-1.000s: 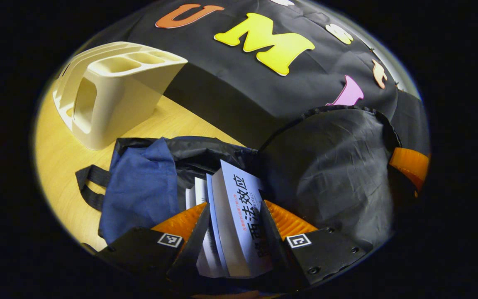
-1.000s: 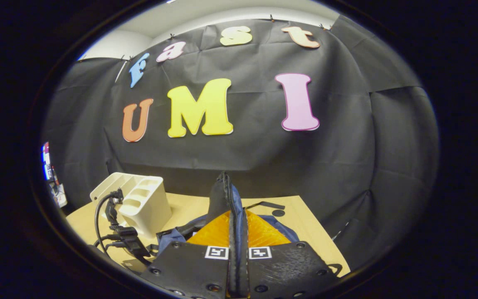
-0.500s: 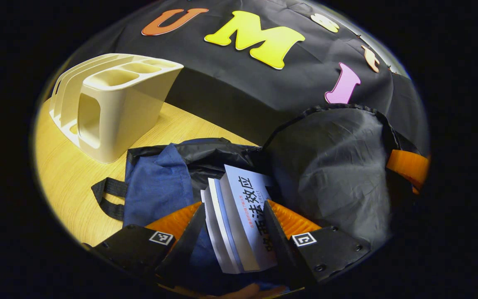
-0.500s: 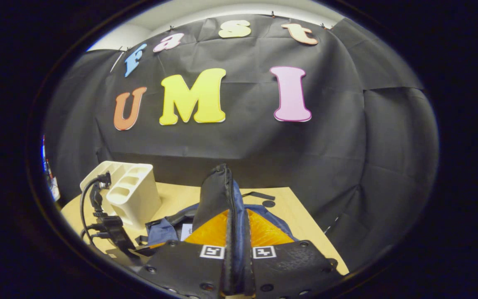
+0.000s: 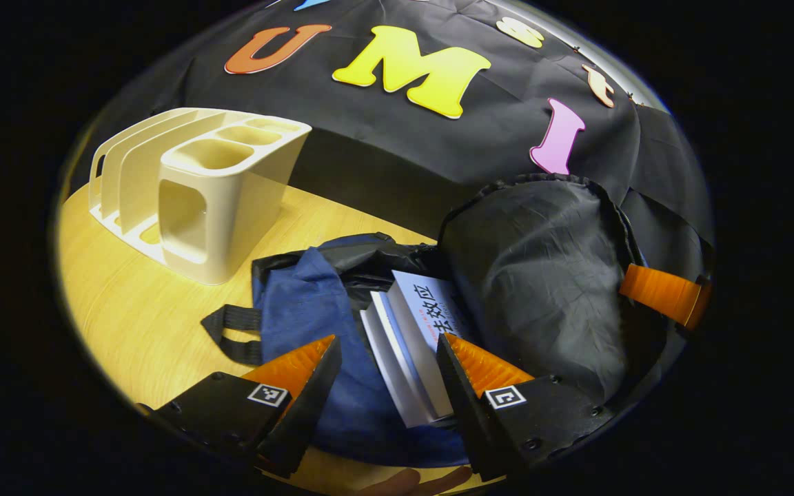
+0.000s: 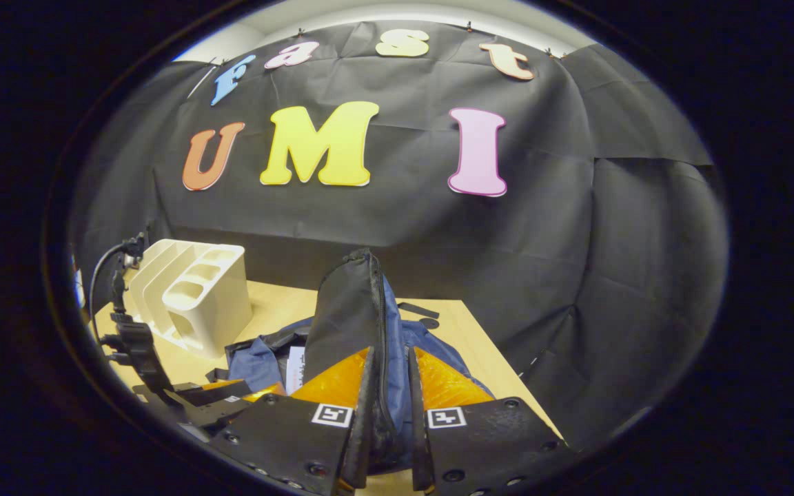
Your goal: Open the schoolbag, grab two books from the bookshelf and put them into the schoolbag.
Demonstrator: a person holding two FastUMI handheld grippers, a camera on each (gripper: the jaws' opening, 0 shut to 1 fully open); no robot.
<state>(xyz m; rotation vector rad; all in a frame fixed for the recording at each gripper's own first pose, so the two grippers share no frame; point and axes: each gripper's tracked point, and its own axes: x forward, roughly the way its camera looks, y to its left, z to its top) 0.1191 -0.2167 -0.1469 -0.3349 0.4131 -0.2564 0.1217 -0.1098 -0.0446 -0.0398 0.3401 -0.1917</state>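
1. Left gripper view: left gripper (image 5: 384, 355) is released, jaws spread above the books (image 5: 414, 324) resting inside the schoolbag (image 5: 314, 310) on the bench (image 5: 128, 310).
2. Right gripper (image 6: 391, 372) is clenched on the schoolbag flap (image 6: 352, 310), holding the mouth open.

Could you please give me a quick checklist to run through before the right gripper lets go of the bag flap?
1. Both books inside the open schoolbag: ok.
2. Left gripper open, pressing on neither book: ok.
3. Right gripper pinching the raised flap, holding the opening wide: ok.
4. Bookshelf slots with no book in them: ok.
5. Books pushed fully down, clear of the zip line: cannot tell.
6. Left gripper clear of where the flap would fall: not ok, it hangs over the opening.
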